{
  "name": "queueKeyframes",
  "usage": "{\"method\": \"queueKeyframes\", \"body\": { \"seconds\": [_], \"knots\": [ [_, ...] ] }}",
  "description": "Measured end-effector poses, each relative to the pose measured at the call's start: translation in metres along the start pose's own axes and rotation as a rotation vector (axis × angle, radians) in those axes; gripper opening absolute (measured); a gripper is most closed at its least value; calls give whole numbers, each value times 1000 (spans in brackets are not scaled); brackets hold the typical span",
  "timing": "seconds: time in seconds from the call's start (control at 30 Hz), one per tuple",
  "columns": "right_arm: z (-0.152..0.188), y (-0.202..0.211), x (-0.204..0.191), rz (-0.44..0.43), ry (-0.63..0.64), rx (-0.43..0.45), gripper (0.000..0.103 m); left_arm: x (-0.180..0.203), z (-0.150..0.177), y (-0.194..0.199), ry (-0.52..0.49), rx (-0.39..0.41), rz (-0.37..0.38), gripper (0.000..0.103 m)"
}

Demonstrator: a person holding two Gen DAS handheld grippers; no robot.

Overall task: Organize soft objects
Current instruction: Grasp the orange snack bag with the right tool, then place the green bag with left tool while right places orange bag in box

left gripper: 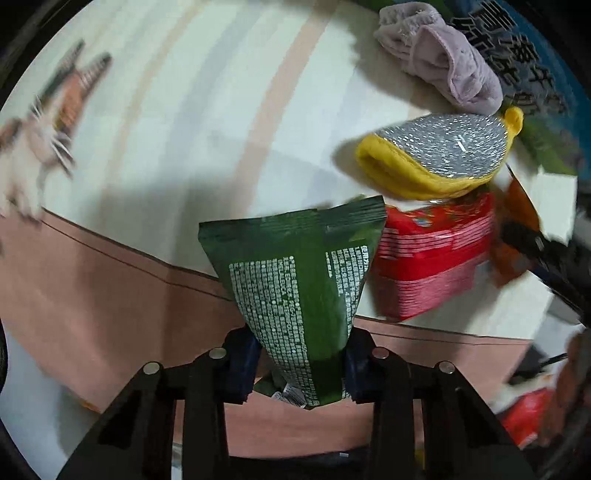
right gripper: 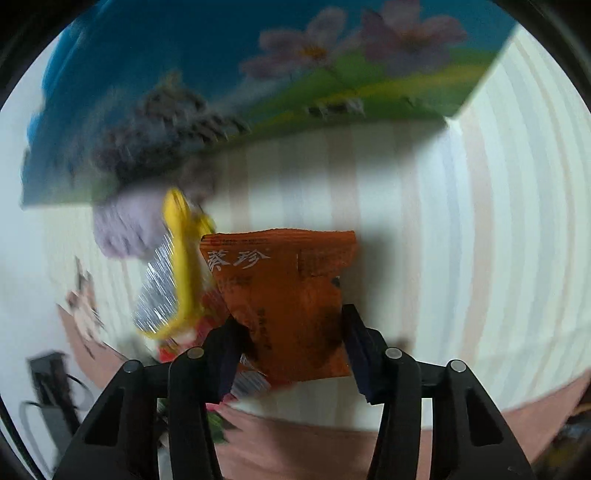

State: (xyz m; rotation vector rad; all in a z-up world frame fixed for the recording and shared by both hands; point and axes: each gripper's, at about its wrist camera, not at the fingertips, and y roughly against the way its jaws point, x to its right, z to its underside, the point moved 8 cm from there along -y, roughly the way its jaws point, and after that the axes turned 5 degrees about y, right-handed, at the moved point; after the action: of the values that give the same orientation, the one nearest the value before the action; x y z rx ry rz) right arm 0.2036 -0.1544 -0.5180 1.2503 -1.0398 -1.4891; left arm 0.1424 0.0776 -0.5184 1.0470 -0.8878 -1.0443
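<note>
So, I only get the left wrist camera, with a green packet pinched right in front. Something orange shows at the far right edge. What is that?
Observer: An orange packet. The right gripper has it pinched from both sides.
Operator: Is anything printed on it?
Observer: White characters run along near its top edge.
Operator: And the blue box at the back, is it plain?
Observer: No. The blue box has purple flowers painted above a green band on its side.
</note>
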Motion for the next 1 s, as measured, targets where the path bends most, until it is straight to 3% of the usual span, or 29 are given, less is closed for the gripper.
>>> {"method": "queueKeyframes", "body": {
  "seconds": [0.17,0.27,0.53,0.7,0.77,0.87,1.0],
  "knots": [
    [44,10,13,215,86,-19,53,1,-6,8,-93,83,-150,34],
    [69,2,22,267,86,-50,53,4,-8,9,-123,106,-189,34],
    [89,-11,28,253,38,-68,55,35,0,1,-134,106,-200,38],
    [96,-14,40,249,34,-65,51,17,0,9,-144,125,-193,31],
    [100,-10,27,225,38,-42,49,22,7,21,-147,129,-166,30],
    [102,21,19,141,45,1,48,35,16,63,-163,160,-73,30],
    [86,97,-14,12,77,130,48,68,15,147,-234,272,24,30]
  ]
}}
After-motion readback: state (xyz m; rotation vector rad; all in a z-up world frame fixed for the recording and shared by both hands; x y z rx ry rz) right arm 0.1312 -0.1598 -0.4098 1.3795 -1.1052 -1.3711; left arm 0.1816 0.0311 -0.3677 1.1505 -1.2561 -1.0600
